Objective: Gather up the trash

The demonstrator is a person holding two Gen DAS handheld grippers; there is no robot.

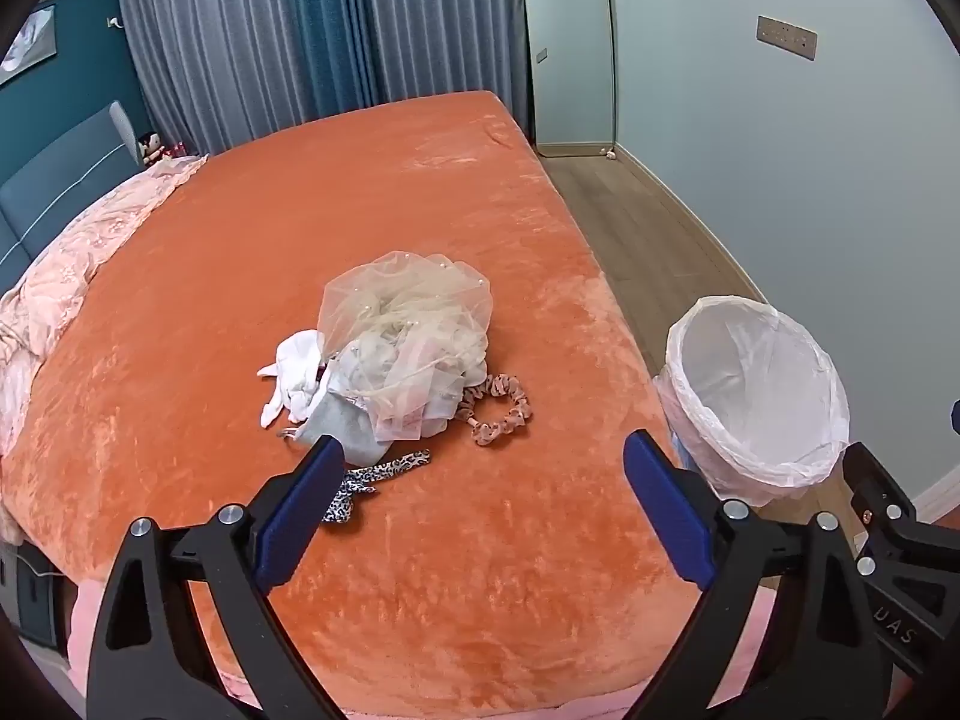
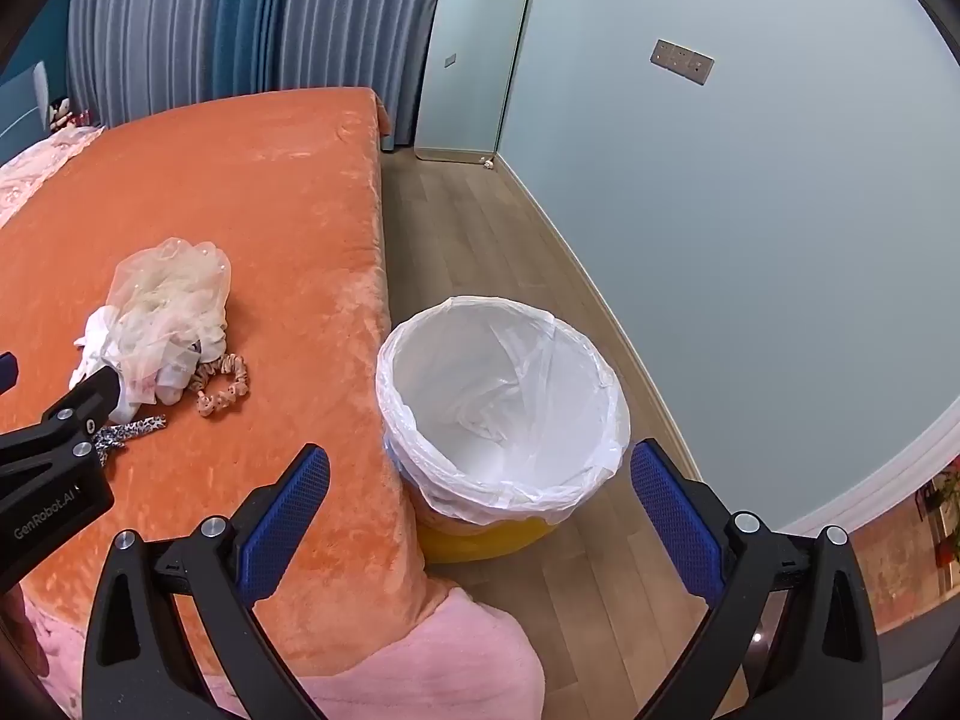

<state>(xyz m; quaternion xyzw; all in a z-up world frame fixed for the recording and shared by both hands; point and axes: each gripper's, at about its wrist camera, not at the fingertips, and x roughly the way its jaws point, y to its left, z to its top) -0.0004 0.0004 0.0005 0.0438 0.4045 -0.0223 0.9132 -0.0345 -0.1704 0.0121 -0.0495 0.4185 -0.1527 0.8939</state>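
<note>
Both of your grippers stand wide apart with nothing between their blue pads. Your left gripper [image 1: 474,465] hangs over the near part of the orange bed cover [image 1: 420,192], tilted downward, and its left finger [image 1: 312,480] hides the near edge of the pile of soft scraps [image 1: 384,354], so you cannot tell whether it touches the grey piece there. That pile is a jumble: a puff of see-through netting on top, white and grey cloth under it, and you cannot make out how many pieces lie beneath. A leopard-print hair tie [image 1: 501,405] lies just beside the pile on its right, and a spotted strip [image 1: 372,480] pokes out between the left gripper's fingers, partly covered. Your right gripper [image 2: 480,480] points down at the bin [image 2: 504,396], which stands on the wooden floor [image 2: 480,222] touching the side of the bed; its white liner [image 2: 498,354] looks empty, and the right finger [image 2: 672,510] cuts across its near rim. From the right wrist, the left gripper's arm covers part of the pile too. The pile lies well left of the right gripper and just ahead of the left one.
</note>
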